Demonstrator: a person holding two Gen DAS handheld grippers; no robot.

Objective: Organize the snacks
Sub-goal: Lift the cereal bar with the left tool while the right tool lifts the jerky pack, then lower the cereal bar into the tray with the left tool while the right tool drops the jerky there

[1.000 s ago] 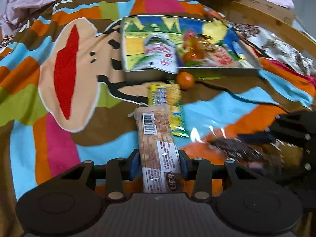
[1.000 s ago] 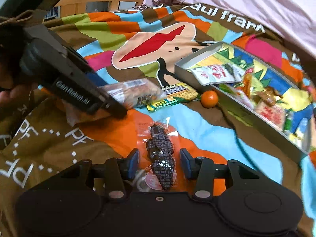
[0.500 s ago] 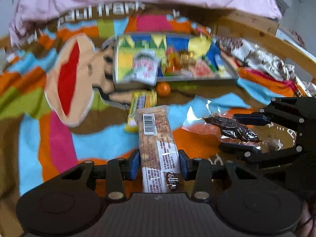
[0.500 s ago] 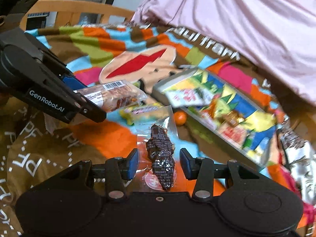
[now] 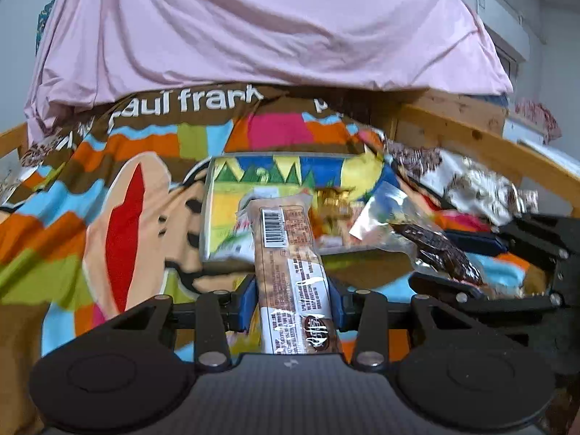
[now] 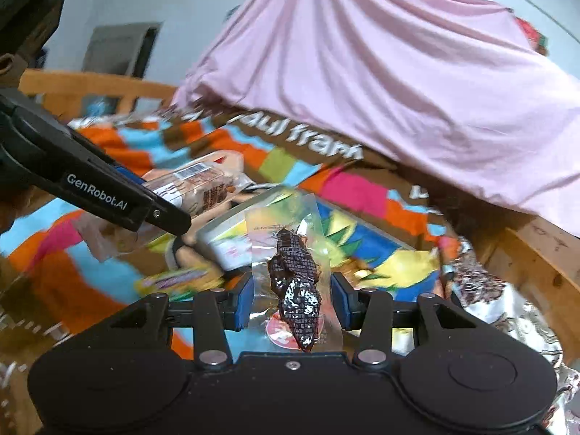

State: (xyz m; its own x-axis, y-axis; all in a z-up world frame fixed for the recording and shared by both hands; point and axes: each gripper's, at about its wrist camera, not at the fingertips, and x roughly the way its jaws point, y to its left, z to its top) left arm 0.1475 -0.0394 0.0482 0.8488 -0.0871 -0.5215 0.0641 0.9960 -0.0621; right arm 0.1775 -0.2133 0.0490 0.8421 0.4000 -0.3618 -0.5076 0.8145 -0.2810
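My left gripper (image 5: 291,301) is shut on a long brown snack bar packet (image 5: 290,261) with a barcode, held above the blanket in front of the box. My right gripper (image 6: 291,301) is shut on a clear packet with a dark brown snack (image 6: 295,282) in it, also lifted. The open box (image 5: 224,264) has a colourful lining and holds several snack packets. The right gripper (image 5: 453,264) shows at the right of the left wrist view. In the right wrist view the left gripper (image 6: 159,195) and its bar (image 6: 203,185) sit at the left, by the box's near corner (image 6: 217,232).
A striped cartoon blanket (image 5: 127,217) covers the bed. A yellow packet (image 6: 174,282) lies on it before the box. Foil-patterned bags (image 5: 482,185) lie at the right by the wooden bed frame (image 5: 471,137). A pink sheet (image 5: 272,29) hangs behind.
Both grippers have risen off the blanket with their packets and come closer to the box. Both views have tilted upward, so the pink sheet fills the top.
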